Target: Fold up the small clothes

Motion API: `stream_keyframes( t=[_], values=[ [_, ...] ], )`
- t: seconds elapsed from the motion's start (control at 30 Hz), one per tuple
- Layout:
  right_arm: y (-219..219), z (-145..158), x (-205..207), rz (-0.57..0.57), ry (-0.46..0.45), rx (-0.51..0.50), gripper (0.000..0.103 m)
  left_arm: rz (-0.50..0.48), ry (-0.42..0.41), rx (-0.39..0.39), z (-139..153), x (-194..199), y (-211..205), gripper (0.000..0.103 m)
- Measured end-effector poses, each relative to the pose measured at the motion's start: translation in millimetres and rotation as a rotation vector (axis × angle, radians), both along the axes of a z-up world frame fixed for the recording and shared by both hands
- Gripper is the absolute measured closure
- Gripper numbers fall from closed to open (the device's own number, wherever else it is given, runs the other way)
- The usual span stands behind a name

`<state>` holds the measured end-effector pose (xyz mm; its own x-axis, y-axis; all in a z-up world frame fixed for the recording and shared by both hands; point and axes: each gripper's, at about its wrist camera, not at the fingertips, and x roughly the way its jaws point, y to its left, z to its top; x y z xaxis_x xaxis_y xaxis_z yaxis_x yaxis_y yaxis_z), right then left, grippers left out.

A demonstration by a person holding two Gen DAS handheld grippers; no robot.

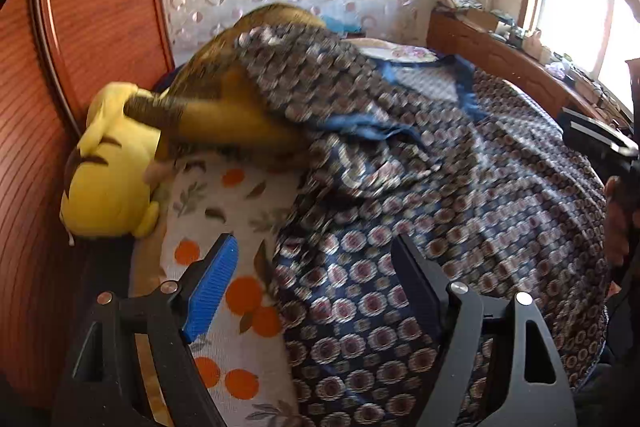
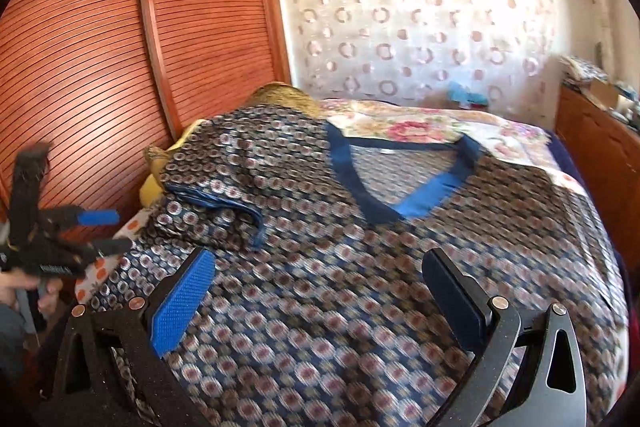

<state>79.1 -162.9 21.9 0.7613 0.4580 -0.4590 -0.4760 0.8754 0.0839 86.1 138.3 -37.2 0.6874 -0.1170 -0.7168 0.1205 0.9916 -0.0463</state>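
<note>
A dark blue patterned top (image 2: 360,287) with a plain blue V-neck trim (image 2: 400,203) lies spread front-up on the bed. Its left sleeve (image 2: 224,195) is bunched over a plush toy. The same top fills the right half of the left wrist view (image 1: 460,207). My left gripper (image 1: 316,259) is open and empty above the garment's left edge; it also shows at the left of the right wrist view (image 2: 106,231). My right gripper (image 2: 320,267) is open and empty above the garment's chest. Its black body shows at the right edge of the left wrist view (image 1: 600,143).
A yellow plush toy (image 1: 108,183) and a brown plush (image 1: 224,107) lie against the slatted wooden wardrobe (image 2: 100,47). An orange-print sheet (image 1: 224,267) and a floral quilt (image 2: 408,127) cover the bed. A cluttered wooden headboard shelf (image 1: 500,47) stands by the window.
</note>
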Motion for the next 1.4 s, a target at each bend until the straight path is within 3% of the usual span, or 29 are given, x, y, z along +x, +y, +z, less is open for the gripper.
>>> stream_keyframes(
  t=[0.17, 0.3, 0.47, 0.63, 0.8, 0.9, 0.97, 1.03, 1.23, 1.4],
  values=[
    [28.6, -0.9, 36.2, 0.095, 0.011, -0.008, 0.009, 0.010, 0.058, -0.015, -26.5, 6.7, 4.6, 0.024],
    [56.2, 1.3, 56.4, 0.200, 0.012, -0.029, 0.016, 0.012, 0.047, -0.023, -31.0, 5.4, 7.0, 0.023],
    [106.9, -1.0, 81.3, 0.339, 0.025, -0.086, 0.040, 0.012, 0.024, -0.044, -30.7, 2.2, 12.7, 0.024],
    [145.4, -10.3, 108.2, 0.406, 0.060, -0.120, 0.057, 0.012, 0.012, -0.037, -32.0, 1.6, 13.5, 0.024],
    [171.9, -11.6, 119.8, 0.465, 0.064, -0.171, 0.060, 0.010, -0.004, -0.041, -32.2, 0.7, 13.3, 0.024],
    [180.8, -12.1, 123.4, 0.454, 0.059, -0.234, 0.070, 0.012, -0.011, -0.023, -32.9, -0.1, 11.5, 0.024],
    [186.2, -13.1, 128.1, 0.437, 0.057, -0.268, 0.090, 0.013, -0.012, -0.014, -32.9, -0.1, 10.1, 0.024],
    [186.7, -12.5, 134.8, 0.446, 0.060, -0.261, 0.098, 0.013, -0.012, -0.010, -32.9, -0.2, 10.4, 0.023],
    [163.4, 16.5, 135.4, 0.444, -0.003, -0.142, 0.099, 0.010, -0.020, -0.008, -33.7, -1.9, 9.8, 0.023],
    [124.1, 40.8, 163.4, 0.258, -0.039, -0.087, 0.099, 0.013, -0.021, -0.001, -34.4, -1.3, 9.2, 0.023]
  ],
)
